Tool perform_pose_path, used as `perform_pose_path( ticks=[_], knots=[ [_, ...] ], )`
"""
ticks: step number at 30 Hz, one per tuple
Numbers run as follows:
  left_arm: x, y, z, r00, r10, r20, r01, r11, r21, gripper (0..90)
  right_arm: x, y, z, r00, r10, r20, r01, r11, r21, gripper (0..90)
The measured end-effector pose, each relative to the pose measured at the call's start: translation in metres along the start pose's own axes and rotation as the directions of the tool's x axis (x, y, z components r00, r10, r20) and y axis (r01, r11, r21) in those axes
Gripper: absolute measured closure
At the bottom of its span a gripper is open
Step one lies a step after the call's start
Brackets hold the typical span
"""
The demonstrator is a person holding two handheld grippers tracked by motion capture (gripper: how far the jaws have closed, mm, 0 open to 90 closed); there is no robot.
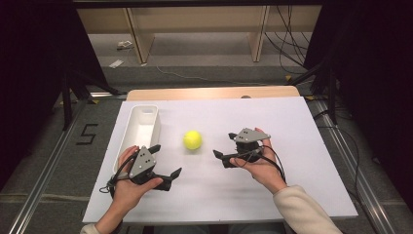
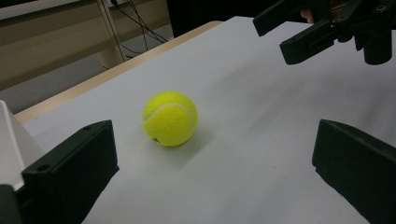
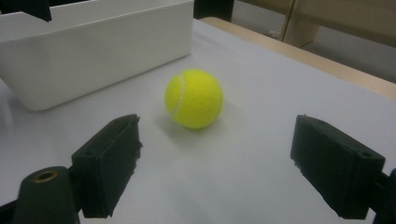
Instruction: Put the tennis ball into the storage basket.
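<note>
Tennis ball (image 1: pixel 193 140) rests on the white worktop (image 1: pixel 272 195), between my two hand-held grippers, just beside the white bin (image 1: pixel 142 127). Left hand-held gripper (image 1: pixel 168 163) released; right hand-held gripper (image 1: pixel 225 145) released; neither touches it.

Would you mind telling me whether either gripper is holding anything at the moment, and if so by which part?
Nothing is held. The left gripper and right gripper are both open, and the tennis ball lies free on the table between them.

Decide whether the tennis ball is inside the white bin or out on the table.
Out. The tennis ball rests on the white table beside the bin, between the two open grippers.
</note>
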State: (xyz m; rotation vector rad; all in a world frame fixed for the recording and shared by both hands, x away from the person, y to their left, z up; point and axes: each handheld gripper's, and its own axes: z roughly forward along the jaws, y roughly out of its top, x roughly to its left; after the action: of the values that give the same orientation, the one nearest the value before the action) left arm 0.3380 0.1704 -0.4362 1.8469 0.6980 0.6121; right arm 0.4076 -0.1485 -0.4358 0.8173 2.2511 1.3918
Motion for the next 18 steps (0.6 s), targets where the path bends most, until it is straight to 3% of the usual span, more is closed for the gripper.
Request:
perform_pose_path(
  ticks=[18],
  knots=[
    [-0.001, 0.001, -0.001, 1.0000, 0.008, 0.004, -0.008, 1.0000, -0.001, 0.0, 0.007, 0.009, 0.034, 0.9997, -0.009, -0.024, 0.010, 1.000, 0.026, 16.4]
  ],
)
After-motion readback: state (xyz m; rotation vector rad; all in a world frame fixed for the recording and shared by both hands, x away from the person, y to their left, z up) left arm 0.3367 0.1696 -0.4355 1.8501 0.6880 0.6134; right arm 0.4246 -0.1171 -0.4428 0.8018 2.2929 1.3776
